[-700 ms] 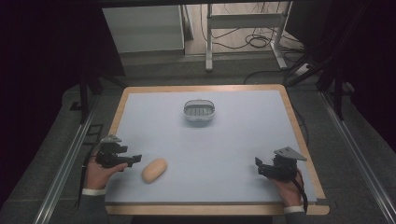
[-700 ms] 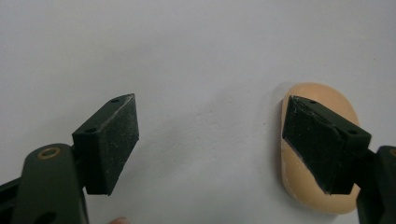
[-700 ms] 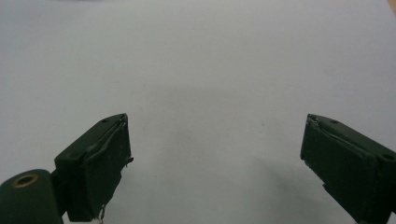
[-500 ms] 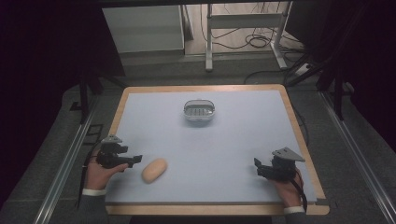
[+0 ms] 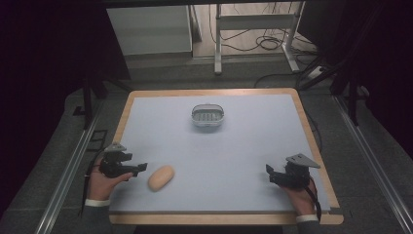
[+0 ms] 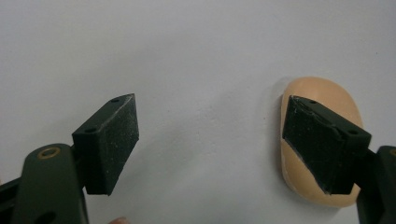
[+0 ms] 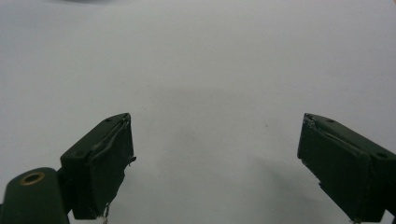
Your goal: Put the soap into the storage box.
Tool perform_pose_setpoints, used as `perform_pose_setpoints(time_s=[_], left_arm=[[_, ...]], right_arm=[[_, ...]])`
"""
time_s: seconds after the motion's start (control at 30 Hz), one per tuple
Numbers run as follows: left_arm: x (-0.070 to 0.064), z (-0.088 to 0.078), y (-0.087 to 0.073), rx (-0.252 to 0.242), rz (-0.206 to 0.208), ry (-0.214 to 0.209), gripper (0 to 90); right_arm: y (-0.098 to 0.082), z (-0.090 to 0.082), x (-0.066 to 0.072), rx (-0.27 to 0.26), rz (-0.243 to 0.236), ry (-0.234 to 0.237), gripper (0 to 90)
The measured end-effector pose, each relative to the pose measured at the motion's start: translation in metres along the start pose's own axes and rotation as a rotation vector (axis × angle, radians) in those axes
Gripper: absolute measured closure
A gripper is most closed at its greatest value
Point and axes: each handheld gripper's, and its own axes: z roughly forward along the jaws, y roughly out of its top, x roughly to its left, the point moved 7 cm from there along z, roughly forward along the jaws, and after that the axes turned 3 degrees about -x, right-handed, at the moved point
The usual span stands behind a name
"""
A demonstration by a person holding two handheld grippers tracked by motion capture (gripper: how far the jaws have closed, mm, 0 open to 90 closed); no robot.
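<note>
Tan, smooth, bread-roll-shaped object (image 5: pixel 161 177) lies on the pale grey desk (image 5: pixel 234 151), near the front-left corner, long axis slanting toward the far right. Left gripper (image 5: pixel 142 167) sits just beside it on the left-edge side, jaws pointing at it, not touching as far as the high view shows. In the left gripper view the roll (image 6: pixel 322 98) lies off to one side, partly hidden behind one black jaw; bare desk between the two pads. Jaws released, spread wide, nothing held. Left hand (image 5: pixel 104 178) rests at the desk's front-left edge.

Right gripper (image 5: pixel 269 171) rests near the front-right corner, well apart from the roll, jaws spread over bare desk, nothing between them.

Small grey basket (image 5: pixel 208 117) stands toward the far edge, about midway across, well apart from both grippers.
</note>
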Motion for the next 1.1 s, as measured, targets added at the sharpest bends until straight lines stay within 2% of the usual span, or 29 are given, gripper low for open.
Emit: perform_pose_setpoints(time_s=[0.17,0.3,0.5,0.6,0.67,0.8,0.93,1.1], left_arm=[[0.001,-0.003,0.001,-0.007,-0.005,0.008,18.7],[-0.003,-0.004,0.001,-0.013,0.004,-0.032,20.1],[-0.004,-0.006,0.006,-0.004,-0.007,-0.021,20.0],[-0.006,-0.007,0.011,0.01,0.005,-0.025,19.4],[-0.01,-0.012,0.021,0.023,0.023,-0.012,19.4],[-0.016,-0.019,0.031,0.038,0.045,0.002,19.4],[-0.017,-0.023,0.035,0.027,0.057,0.026,19.8],[-0.017,-0.023,0.034,0.036,0.063,0.022,19.9]], right_arm=[[0.001,-0.002,-0.002,-0.018,0.017,-0.002,10.9],[0.001,-0.003,-0.002,-0.03,0.021,-0.006,10.9],[0.001,-0.004,-0.001,-0.044,0.012,-0.018,11.0],[0.001,-0.004,0.0,-0.043,-0.001,-0.013,10.9],[0.001,-0.004,0.0,-0.041,-0.004,-0.011,11.0],[0.001,-0.004,0.0,-0.044,-0.005,-0.014,11.0],[0.001,-0.004,0.0,-0.038,-0.01,-0.026,11.0],[0.001,-0.003,0.0,-0.035,-0.008,-0.032,10.9]])
